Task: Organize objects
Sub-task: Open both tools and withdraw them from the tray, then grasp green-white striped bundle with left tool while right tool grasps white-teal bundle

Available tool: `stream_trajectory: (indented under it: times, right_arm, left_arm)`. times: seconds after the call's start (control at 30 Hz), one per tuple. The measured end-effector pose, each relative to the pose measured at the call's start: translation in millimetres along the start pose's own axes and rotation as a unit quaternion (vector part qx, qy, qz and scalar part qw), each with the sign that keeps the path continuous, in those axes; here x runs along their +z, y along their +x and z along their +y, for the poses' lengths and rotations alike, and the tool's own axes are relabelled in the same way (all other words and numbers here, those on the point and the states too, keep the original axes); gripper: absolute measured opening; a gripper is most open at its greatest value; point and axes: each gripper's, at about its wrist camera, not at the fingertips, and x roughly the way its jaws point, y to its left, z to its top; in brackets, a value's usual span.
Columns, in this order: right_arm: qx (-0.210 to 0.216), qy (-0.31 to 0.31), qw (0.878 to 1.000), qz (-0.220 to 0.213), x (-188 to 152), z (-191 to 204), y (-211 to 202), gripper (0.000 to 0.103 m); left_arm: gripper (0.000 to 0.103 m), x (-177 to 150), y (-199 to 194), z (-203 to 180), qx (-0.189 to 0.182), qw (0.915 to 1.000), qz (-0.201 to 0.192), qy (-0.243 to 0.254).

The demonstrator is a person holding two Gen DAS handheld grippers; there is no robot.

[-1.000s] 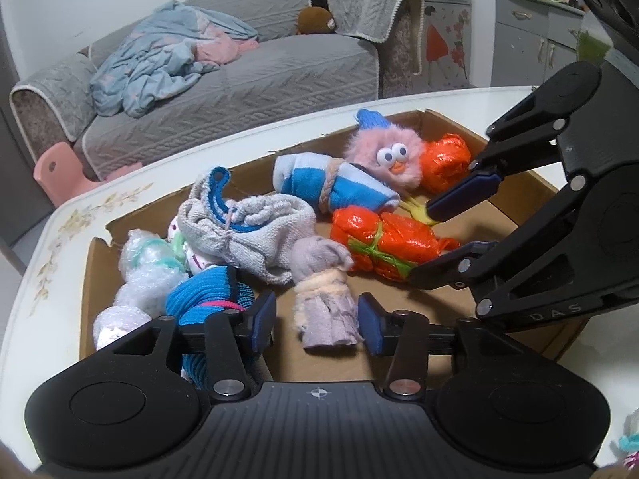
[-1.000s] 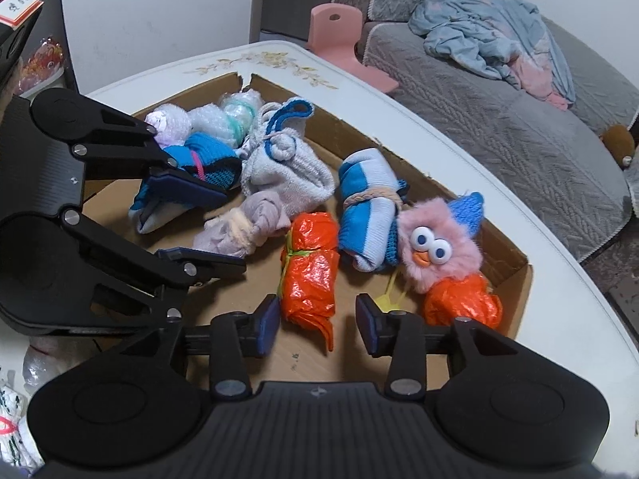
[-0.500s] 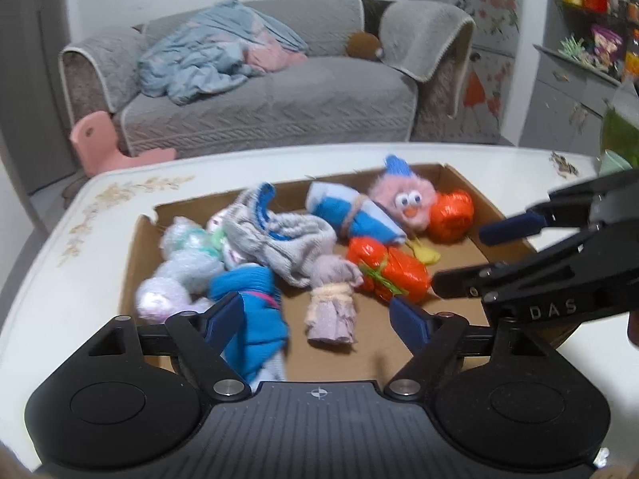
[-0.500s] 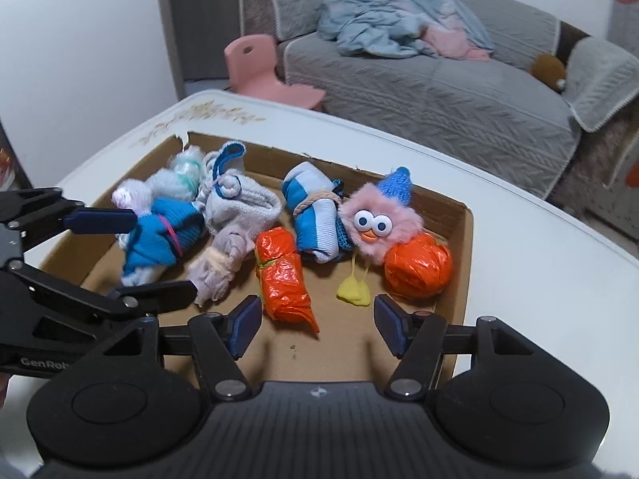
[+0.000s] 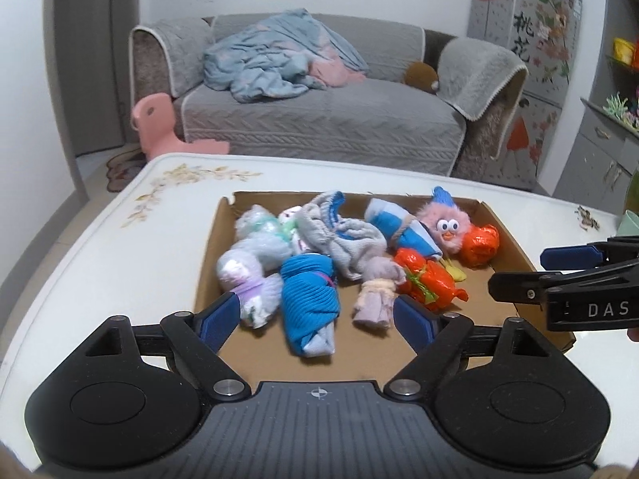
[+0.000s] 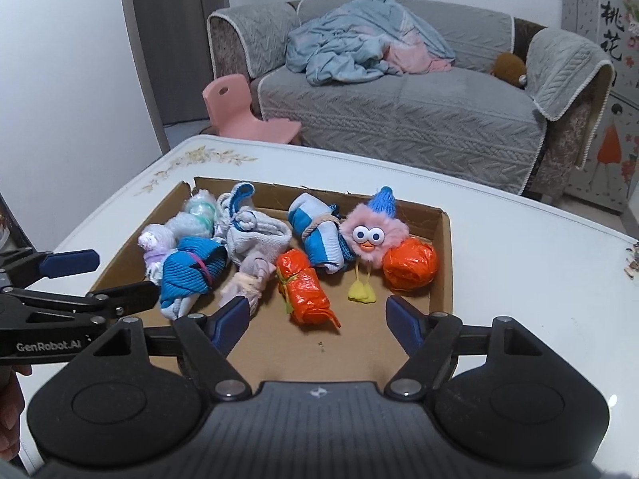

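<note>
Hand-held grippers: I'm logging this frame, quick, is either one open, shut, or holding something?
Left hand-held gripper: open, jaws just widened, nothing held.
Right hand-held gripper: open, jaws just widened, nothing held.

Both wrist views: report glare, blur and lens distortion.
Left wrist: sharp, the table edge bows from fisheye, dark corners. Right wrist: sharp too, soft ceiling-light glare on the table, the door frame curves, corners dark.

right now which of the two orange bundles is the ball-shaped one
The orange bundle beside the pink fluffy toy, at the box's right end. The other orange one is long and tied with green.
</note>
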Motion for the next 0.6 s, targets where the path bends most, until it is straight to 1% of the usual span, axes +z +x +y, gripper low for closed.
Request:
stream_trajectory:
  times: [0.17,0.3,0.47,0.6]
  right_arm:
    - [0.0,0.008,1.0,-0.014,-10.0,1.4,-14.9,0.075]
    - [0.003,0.013,1.0,-0.025,-22.1,2.0,-28.1,0.076]
    - [0.006,0.015,0.999,-0.034,-42.4,5.3,-45.0,0.076]
    - [0.006,0.013,0.999,-0.048,-62.9,7.8,-63.1,0.076]
  left_arm:
    - [0.089,-7.5,-20.0,9.2,0.002,0.9997,-0.011,-0.021]
    - [0.089,-20.3,-34.5,13.7,0.0,0.9992,-0.016,-0.036]
    - [0.089,-44.7,-50.9,21.8,-0.006,0.9985,-0.016,-0.052]
    - [0.089,-66.5,-64.6,33.6,-0.007,0.9969,-0.013,-0.077]
